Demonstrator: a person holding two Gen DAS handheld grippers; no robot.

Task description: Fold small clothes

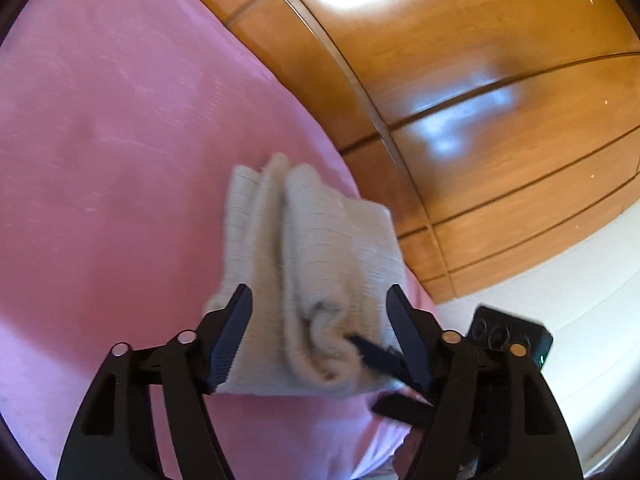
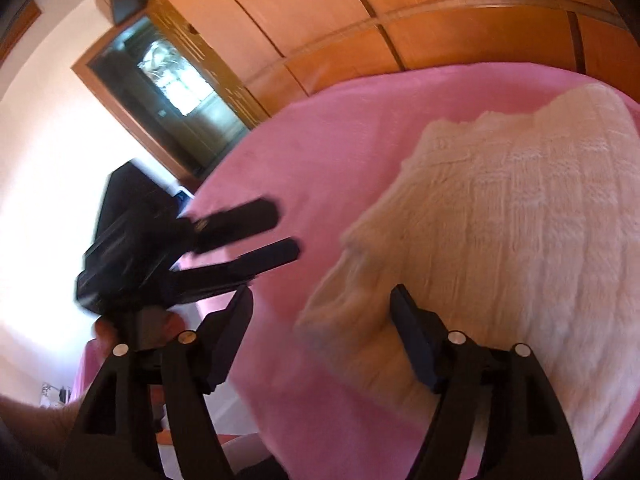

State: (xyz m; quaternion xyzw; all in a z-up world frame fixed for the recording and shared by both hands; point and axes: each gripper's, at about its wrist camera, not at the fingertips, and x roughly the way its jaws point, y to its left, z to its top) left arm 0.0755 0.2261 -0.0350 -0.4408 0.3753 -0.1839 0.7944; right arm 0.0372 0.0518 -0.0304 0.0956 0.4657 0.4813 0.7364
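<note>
No readable brand, label or writing anywhere (too blurred). Cream knit garment (image 1: 308, 280) lying folded on the pink bed cover (image 1: 112, 160), lower centre of the left wrist view. Left gripper (image 1: 320, 312) fingers spread wide to either side of it, gripping nothing. Right gripper (image 2: 320, 312) fingers likewise wide, empty, garment's corner between them and the rest at right.

Two close wrist views, shared cloth (image 1: 320, 248)
</note>
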